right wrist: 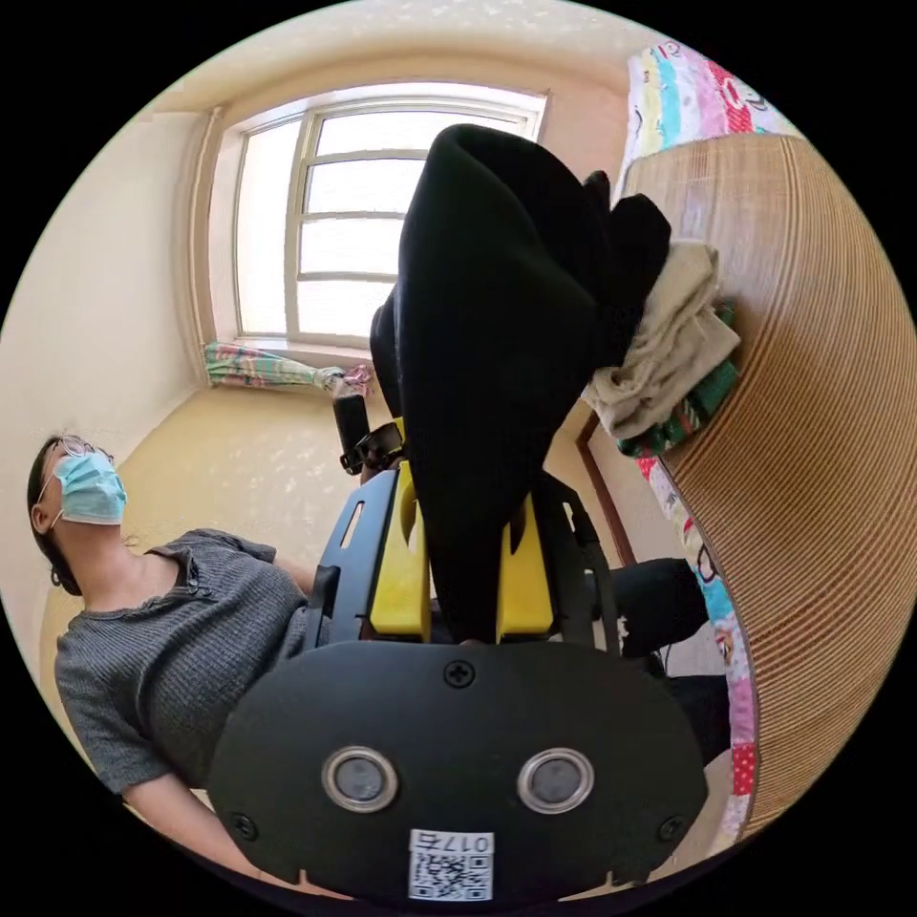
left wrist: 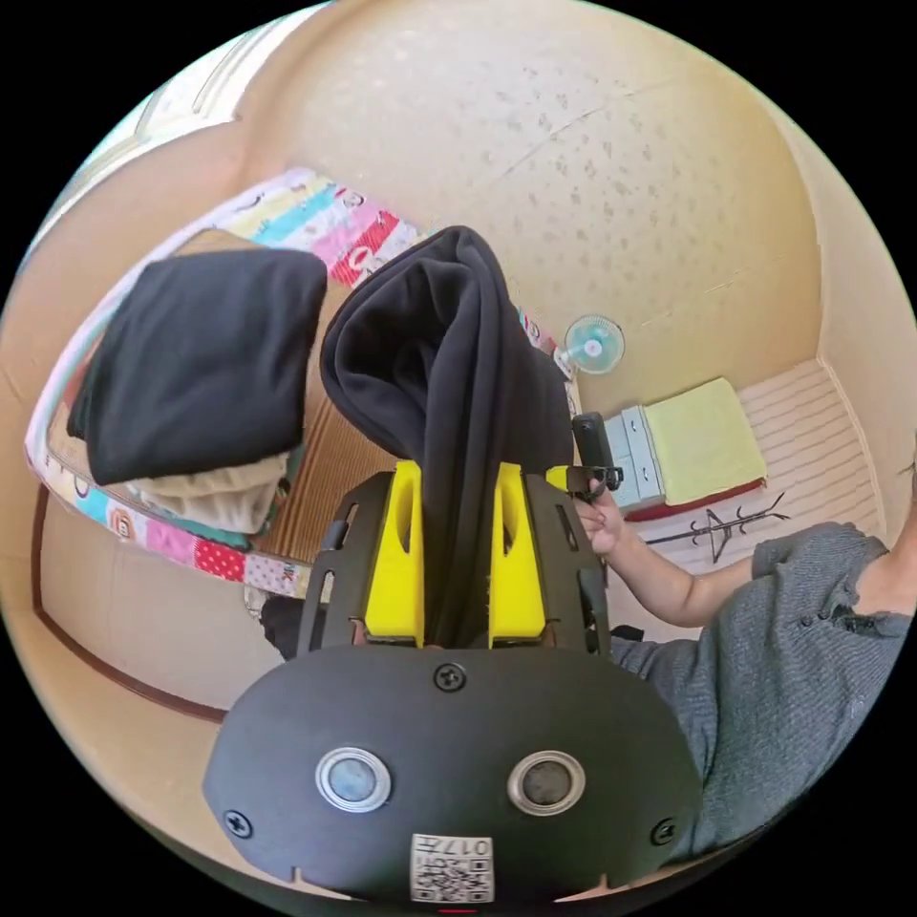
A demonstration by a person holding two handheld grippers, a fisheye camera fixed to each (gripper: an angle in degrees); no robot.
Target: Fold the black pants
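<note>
Left gripper view: the bamboo-matted bed (left wrist: 330, 468) carries a stack of folded clothes (left wrist: 205, 382) at its far left. The black pants (left wrist: 449, 382) hang bunched, long axis running straight out from both grippers. Left gripper (left wrist: 457, 554) and right gripper (right wrist: 463, 564) each have 2 yellow jaws clamped on them.

1. The black pants (left wrist: 449, 382) are bunched up into thick soft folds, lifted off the bed.
2. In the right gripper view they (right wrist: 497, 334) hang draped, plain black fabric.
</note>
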